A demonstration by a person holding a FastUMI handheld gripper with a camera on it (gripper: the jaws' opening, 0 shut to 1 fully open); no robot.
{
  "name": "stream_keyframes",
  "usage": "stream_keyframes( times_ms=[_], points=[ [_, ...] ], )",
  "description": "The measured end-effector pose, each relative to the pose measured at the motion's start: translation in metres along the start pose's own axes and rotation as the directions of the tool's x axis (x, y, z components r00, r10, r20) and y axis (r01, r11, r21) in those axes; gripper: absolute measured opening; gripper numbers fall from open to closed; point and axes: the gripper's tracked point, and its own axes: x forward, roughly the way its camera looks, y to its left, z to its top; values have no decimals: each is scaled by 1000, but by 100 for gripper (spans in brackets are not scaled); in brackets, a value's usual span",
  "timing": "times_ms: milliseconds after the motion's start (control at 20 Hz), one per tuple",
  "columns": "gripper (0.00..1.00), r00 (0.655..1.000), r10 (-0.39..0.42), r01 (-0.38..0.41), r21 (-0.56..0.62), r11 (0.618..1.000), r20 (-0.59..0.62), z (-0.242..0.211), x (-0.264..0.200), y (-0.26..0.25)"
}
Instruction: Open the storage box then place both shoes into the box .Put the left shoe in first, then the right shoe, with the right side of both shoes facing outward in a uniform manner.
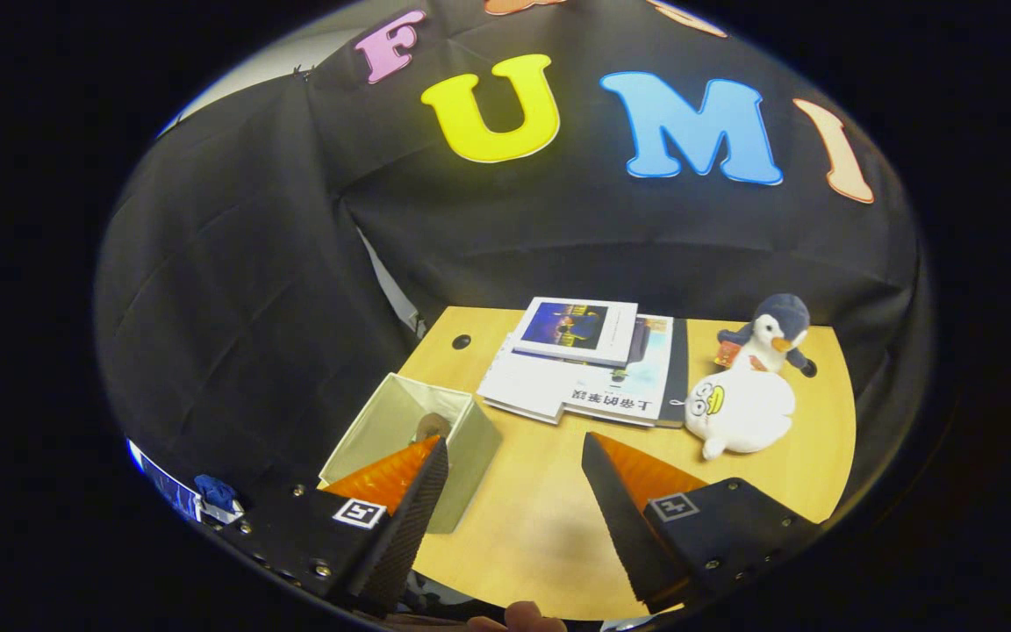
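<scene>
A pale green fabric storage box [462, 439] stands open-topped on the wooden table [541, 518], just ahead of my left finger [409, 509]. Something small, round and brownish [432, 427] shows inside it, partly hidden by that finger. My gripper [514, 452] is held above the table's near part, open wide with bare tabletop between the fingers. No shoe can be made out on the table.
Beyond the fingers lie a stack of books and magazines [589, 364]. To their right sit a white plush toy [738, 408] and a penguin plush [773, 338]. A fingertip of the person's hand [519, 616] shows below the gripper. Black cloth walls close the table's far and left sides.
</scene>
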Motion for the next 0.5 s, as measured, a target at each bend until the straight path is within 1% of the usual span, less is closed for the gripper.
stream_keyframes(
  times_ms=[150,250,500],
  points=[
    [93,997,-61,61,-2,998,47,-8,-16,-35],
    [94,994,-85,82,38,996,73,-14,-28,-53],
    [93,985,-157,149,106,983,72,-42,-43,-104]
  ],
)
